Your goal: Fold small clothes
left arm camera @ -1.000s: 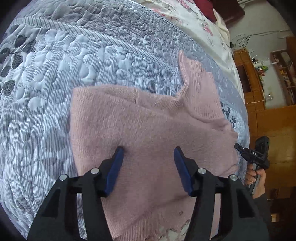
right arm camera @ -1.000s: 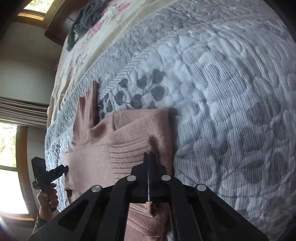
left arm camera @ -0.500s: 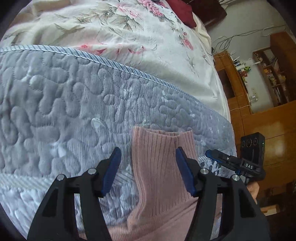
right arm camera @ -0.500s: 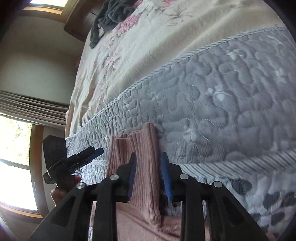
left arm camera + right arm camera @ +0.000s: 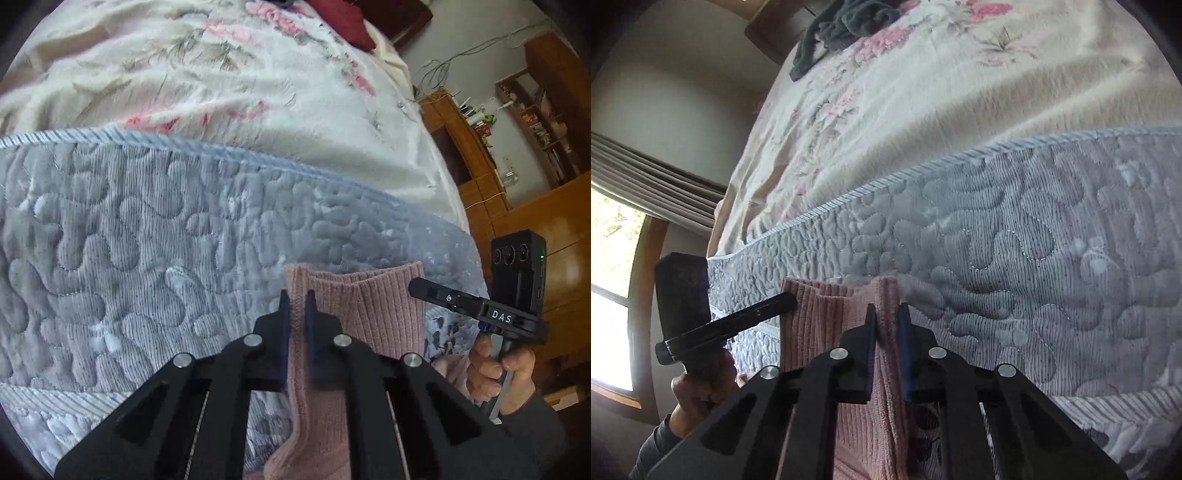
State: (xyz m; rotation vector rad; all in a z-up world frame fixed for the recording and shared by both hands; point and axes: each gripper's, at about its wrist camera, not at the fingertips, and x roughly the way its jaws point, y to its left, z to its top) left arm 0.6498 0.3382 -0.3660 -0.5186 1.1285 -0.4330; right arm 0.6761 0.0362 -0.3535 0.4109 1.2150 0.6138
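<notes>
- Pink ribbed sweater (image 5: 354, 317) as landmark: lying on the grey quilted bedspread (image 5: 129, 258), its ribbed end pointing toward the floral blanket (image 5: 221, 74) beyond.
- At the sweater's left corner, left claw (image 5: 295, 314) narrowed onto the ribbed edge — knit pinched between the blue pads, probably to carry that corner over for a fold.
- At the sweater's right corner, right claw (image 5: 886, 325) likewise closed on a bunched ridge of the same edge (image 5: 882, 295); matched grips on both corners likely meant to keep the edge level and taut.
- Right of the sweater in the left wrist view, a hand (image 5: 502, 373) wrapped round the other tool's handle.
- Well beyond the sweater, dark clothing (image 5: 842, 26) heaped on the floral blanket — untouched, perhaps waiting its turn.
- Judged step: fold barely begun, edge gripped but not yet lifted clear.
</notes>
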